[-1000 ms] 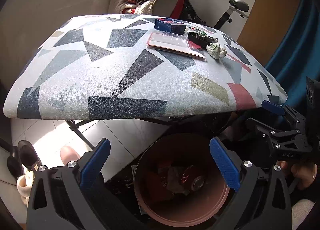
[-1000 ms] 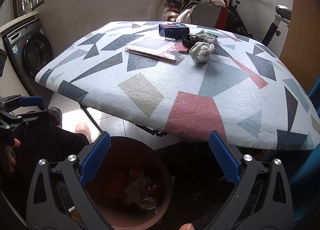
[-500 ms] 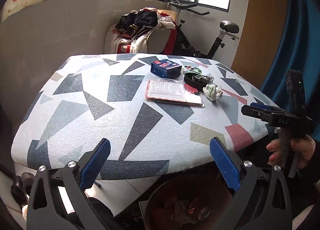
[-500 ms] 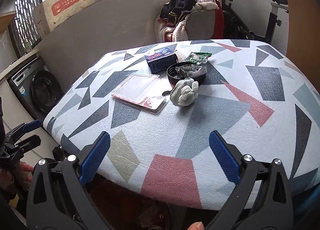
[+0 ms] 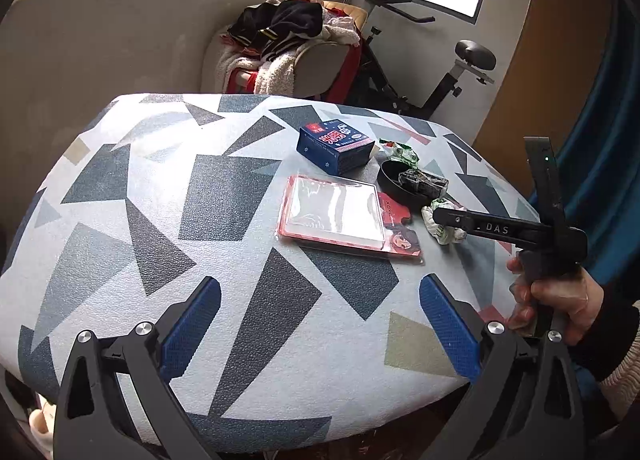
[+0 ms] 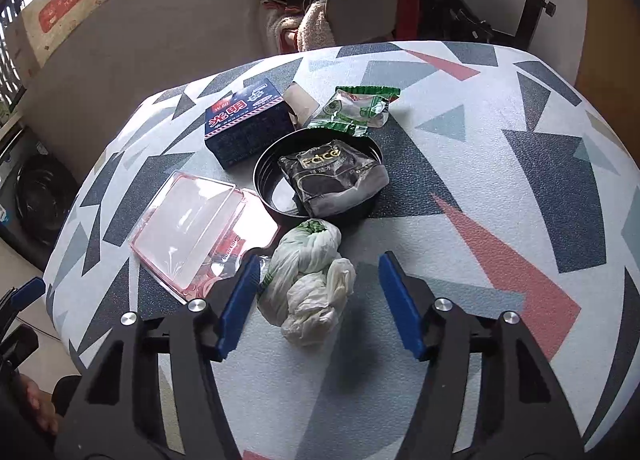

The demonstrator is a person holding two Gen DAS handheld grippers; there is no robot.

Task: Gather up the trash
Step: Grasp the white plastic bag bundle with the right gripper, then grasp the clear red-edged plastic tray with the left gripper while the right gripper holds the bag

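A crumpled white plastic bag (image 6: 308, 284) lies on the patterned table (image 6: 480, 260), in front of a black round dish (image 6: 320, 180) holding a dark packet (image 6: 332, 176). My right gripper (image 6: 316, 260) straddles the bag; its jaws are closing with the bag between them, and the right pad still stands clear of it. In the left wrist view the right gripper (image 5: 440, 216) comes in from the right over the bag (image 5: 444, 230). My left gripper (image 5: 320, 284) hangs open over the table's near edge with nothing between its fingers.
A blue box (image 6: 248, 120), a green snack wrapper (image 6: 360, 108) and a clear red-edged plastic pack (image 6: 188, 228) also lie on the table. Behind it stand a chair piled with clothes (image 5: 288, 40) and an exercise bike (image 5: 460, 72). A washing machine (image 6: 40, 188) is at the left.
Both grippers came up from the bin under the table to above the tabletop. The right one moved in over the white bag and its jaws narrowed. The bin has left view.
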